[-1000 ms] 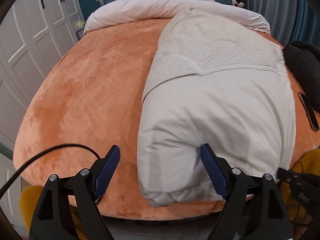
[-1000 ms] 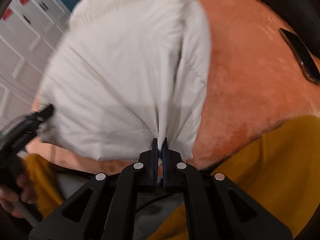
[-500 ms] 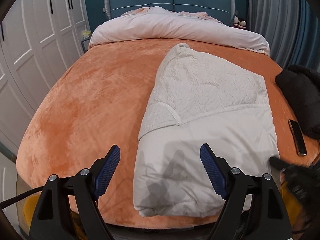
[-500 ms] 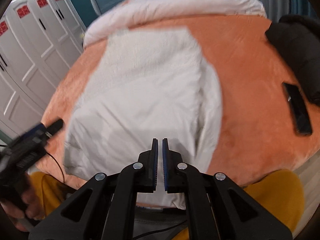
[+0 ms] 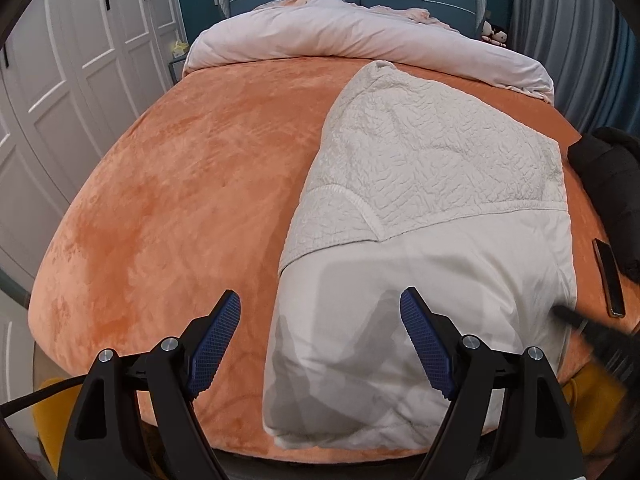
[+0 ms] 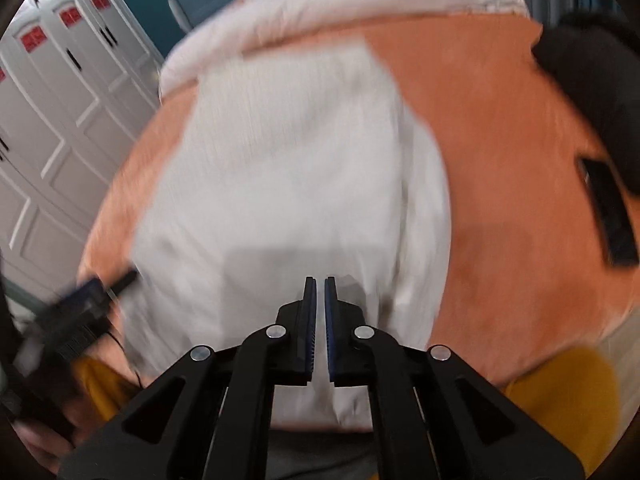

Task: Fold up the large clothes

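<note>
A large off-white garment (image 5: 424,248) lies folded lengthwise on the orange bed (image 5: 168,184), its smooth shell near me and its textured fleece lining further back. It also shows blurred in the right wrist view (image 6: 288,184). My left gripper (image 5: 320,344) is open and empty, hovering above the garment's near left corner. My right gripper (image 6: 319,292) is shut with only a narrow slit between its pads, holding nothing, above the garment's near edge. Its blurred tip shows at the right of the left wrist view (image 5: 588,328).
A rolled pale duvet (image 5: 360,40) lies across the head of the bed. A black garment (image 5: 612,184) and a dark phone (image 5: 609,276) lie at the bed's right edge. White wardrobe doors (image 5: 72,92) stand on the left. A yellow garment (image 6: 560,396) shows below.
My right gripper has let go of the garment's edge and drawn back and up, staying shut. The garment has dropped flat on the bed. My left gripper has lifted slightly, still open.
</note>
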